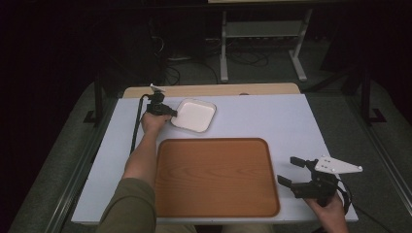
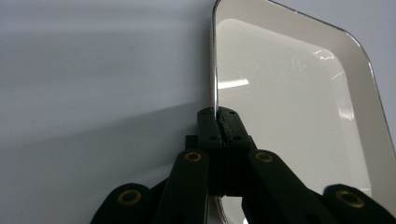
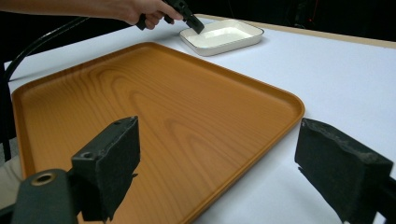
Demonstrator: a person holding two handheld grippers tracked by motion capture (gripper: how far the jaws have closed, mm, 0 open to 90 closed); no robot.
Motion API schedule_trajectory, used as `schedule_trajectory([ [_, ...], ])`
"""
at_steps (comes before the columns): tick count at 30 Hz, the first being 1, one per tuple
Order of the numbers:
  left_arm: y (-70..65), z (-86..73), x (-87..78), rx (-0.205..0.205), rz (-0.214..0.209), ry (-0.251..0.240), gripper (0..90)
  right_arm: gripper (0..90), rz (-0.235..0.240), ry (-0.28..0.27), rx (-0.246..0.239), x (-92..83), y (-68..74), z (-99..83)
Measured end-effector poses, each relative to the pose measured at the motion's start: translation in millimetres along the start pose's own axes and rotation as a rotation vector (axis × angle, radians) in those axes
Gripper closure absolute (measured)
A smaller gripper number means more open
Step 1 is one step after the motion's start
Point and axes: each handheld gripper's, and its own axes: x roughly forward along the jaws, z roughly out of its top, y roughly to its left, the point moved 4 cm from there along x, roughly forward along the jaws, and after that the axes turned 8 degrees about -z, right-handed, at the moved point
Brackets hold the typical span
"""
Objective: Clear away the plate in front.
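In the upper middle of the high view, the white dish (image 1: 194, 115) is pinched at its thin rim by the left gripper (image 1: 171, 113); it could tilt and slip out when lifted. The right gripper (image 1: 291, 173) is held open at lower right.

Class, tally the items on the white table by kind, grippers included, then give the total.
White dish: 1
Wooden tray: 1
Grippers: 2, the left gripper shut on the dish rim, the right gripper open beside the tray
Total: 4
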Motion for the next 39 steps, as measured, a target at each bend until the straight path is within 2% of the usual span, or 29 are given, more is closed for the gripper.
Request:
schedule_trajectory([
  [9,2.5,-1.3,-7.3,-0.017,0.01,-0.025,89.1,13.4,0.006,-0.003,0.002,-0.9,0.6,-0.1],
  [17,2.8,0.2,-15.9,-0.031,-0.01,-0.066,89.2,13.4,0.002,-0.005,0.004,-0.9,0.1,0.1],
  [23,-0.8,1.4,-24.9,-0.041,-0.055,-0.109,89.2,13.4,0.004,-0.007,0.007,-1.8,0.3,0.0],
  [39,-8.5,-1.9,-50.2,-0.035,-0.077,-0.171,89.2,13.4,0.014,-0.009,0.012,-2.0,0.9,0.0],
])
